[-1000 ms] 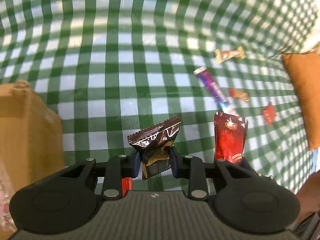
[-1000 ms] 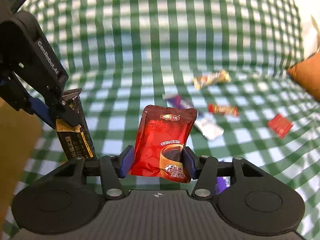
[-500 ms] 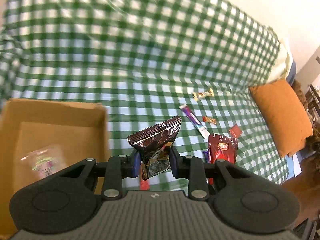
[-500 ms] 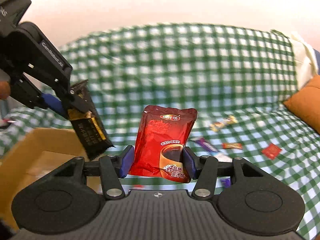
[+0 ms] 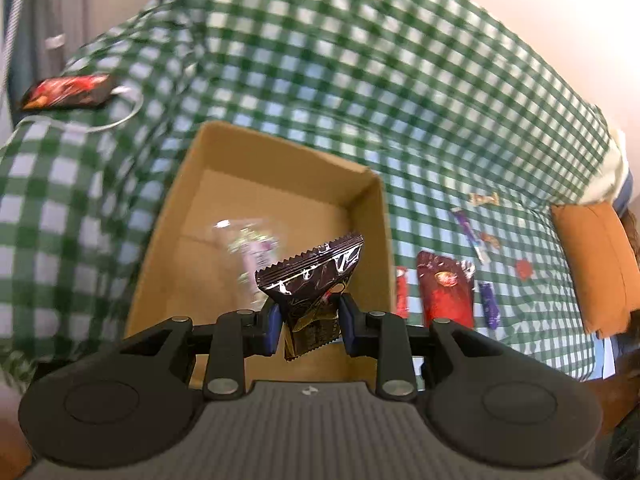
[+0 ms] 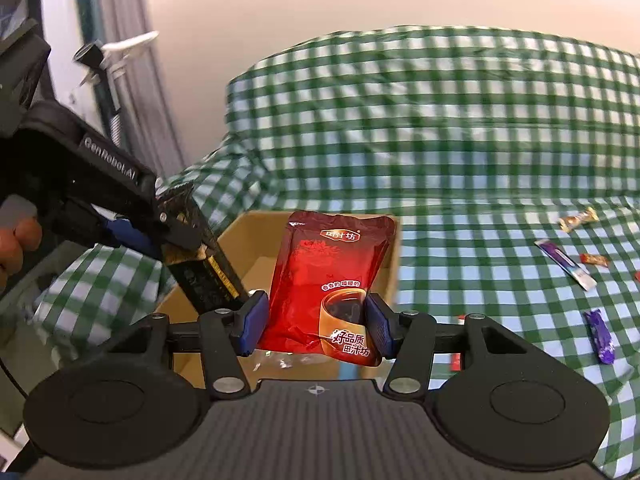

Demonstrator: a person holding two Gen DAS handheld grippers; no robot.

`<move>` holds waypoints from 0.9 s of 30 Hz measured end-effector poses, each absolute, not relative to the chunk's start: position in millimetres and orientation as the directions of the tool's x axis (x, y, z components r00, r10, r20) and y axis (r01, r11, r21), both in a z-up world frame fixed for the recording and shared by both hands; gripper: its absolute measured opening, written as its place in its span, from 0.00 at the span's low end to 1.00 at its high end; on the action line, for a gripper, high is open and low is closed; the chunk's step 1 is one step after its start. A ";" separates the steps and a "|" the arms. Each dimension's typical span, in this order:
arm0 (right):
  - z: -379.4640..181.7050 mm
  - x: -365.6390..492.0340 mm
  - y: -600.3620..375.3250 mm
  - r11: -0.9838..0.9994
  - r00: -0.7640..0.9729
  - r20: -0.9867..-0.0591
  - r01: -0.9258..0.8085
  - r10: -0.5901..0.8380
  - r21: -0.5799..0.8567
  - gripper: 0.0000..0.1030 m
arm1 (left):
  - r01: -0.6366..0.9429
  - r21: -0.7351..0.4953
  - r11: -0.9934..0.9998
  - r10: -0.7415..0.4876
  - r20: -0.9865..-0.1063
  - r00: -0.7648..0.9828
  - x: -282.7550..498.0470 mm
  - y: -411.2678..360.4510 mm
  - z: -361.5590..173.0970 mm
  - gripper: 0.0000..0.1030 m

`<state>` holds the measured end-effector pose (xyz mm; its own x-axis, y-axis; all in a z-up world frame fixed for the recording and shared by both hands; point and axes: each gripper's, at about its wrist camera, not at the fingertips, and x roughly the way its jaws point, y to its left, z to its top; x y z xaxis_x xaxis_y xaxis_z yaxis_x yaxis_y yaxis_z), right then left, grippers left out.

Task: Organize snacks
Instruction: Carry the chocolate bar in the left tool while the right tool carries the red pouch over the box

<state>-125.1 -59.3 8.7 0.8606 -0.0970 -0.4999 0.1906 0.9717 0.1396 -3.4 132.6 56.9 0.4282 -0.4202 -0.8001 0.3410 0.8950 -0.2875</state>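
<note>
Where checked cloth lay before, cardboard box (image 5: 280,168) now under dark wrapper (image 5: 316,280).

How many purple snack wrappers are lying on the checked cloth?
2: a long purple-and-white stick farther back, and a short purple packet nearer the camera. Others may be hidden.

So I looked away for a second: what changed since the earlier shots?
Both tongs swung left from the scattered snacks to the cardboard box. The left tongs now hold the dark wrapper over the box opening; the right tongs bring the red pouch up to it. Both grips stayed shut, nothing released; loose snacks unmoved.
</note>
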 end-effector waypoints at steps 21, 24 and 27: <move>8.5 -99.0 -33.3 0.984 0.812 -0.575 0.165 -0.097 0.067 0.55 | 0.287 -0.320 0.903 -0.417 -0.815 0.403 17.1 172.6 33.0 0.32; 6.6 -95.2 -34.0 0.984 0.806 -0.584 0.164 -0.094 0.068 0.55 | 0.284 -0.319 0.904 -0.414 -0.819 0.398 19.9 170.6 30.2 0.32; 5.4 -93.4 -34.8 0.985 0.803 -0.590 0.160 -0.088 0.070 0.55 | 0.281 -0.321 0.905 -0.413 -0.821 0.394 22.5 168.4 27.8 0.32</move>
